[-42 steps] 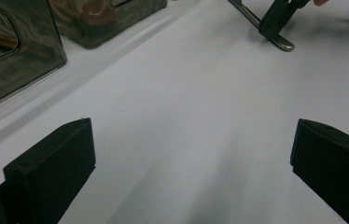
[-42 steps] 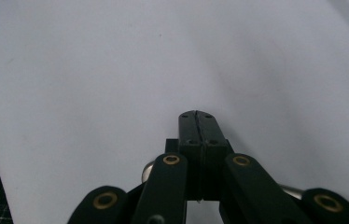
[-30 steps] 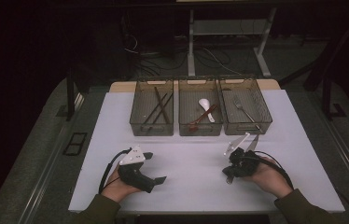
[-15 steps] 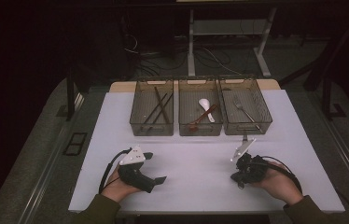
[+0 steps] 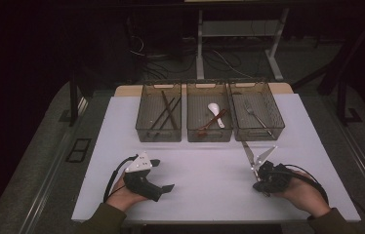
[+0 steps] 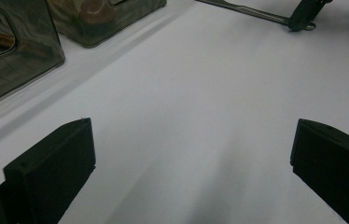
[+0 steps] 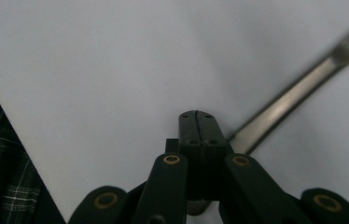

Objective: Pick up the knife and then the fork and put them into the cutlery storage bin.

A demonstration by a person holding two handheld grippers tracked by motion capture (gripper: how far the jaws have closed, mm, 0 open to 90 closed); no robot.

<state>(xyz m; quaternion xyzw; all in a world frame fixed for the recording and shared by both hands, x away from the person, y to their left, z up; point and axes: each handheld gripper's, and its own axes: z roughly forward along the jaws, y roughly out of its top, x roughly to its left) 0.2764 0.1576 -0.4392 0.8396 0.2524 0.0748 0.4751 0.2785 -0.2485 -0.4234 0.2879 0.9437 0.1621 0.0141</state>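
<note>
left bin (image 5: 159,119): chopsticks | middle bin (image 5: 209,119): spoons | right bin (image 5: 257,117): fork | left jaws wide | right jaws clamp knife (image 5: 247,152)

Right gripper (image 5: 263,176) holds metal utensil (image 5: 247,152) near fork tray (image 5: 274,127); left gripper (image 5: 152,176) rests on table (image 5: 205,180).

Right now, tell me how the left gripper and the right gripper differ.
The left gripper has its jaws wide apart with nothing between them; the right gripper is shut on a metal utensil. The left lies near the table's left edge, the right near its right. Both are hand-held.
</note>
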